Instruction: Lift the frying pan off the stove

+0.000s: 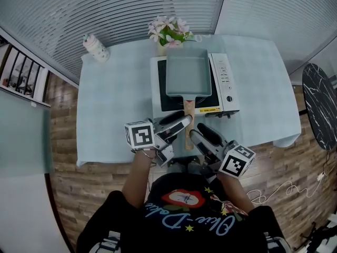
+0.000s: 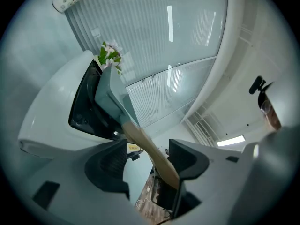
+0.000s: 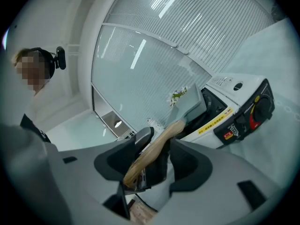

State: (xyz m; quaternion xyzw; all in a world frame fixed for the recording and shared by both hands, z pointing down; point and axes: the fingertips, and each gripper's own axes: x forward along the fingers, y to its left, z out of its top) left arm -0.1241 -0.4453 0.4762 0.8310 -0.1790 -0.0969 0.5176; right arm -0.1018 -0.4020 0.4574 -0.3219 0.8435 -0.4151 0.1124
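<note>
Grasp step: frying pan handle (image 1: 188,124), at stove (image 1: 225,83) front, being straddled by left gripper (image 2: 150,156), right gripper (image 3: 157,149) (jaws wide, unclamped); closing required next.

A counter (image 1: 113,107) draped in a pale blue checked cloth stands on a wood-plank floor (image 1: 79,191). At its far edge, near the middle, sits a pot of pink and white flowers (image 1: 168,30). A white dotted bottle (image 1: 96,48) lies at the far left corner. A black marble round table (image 1: 320,105) stands to the right, with a white cable (image 1: 276,193) on the floor near it. Slatted blinds (image 1: 116,7) run along the far side.
</note>
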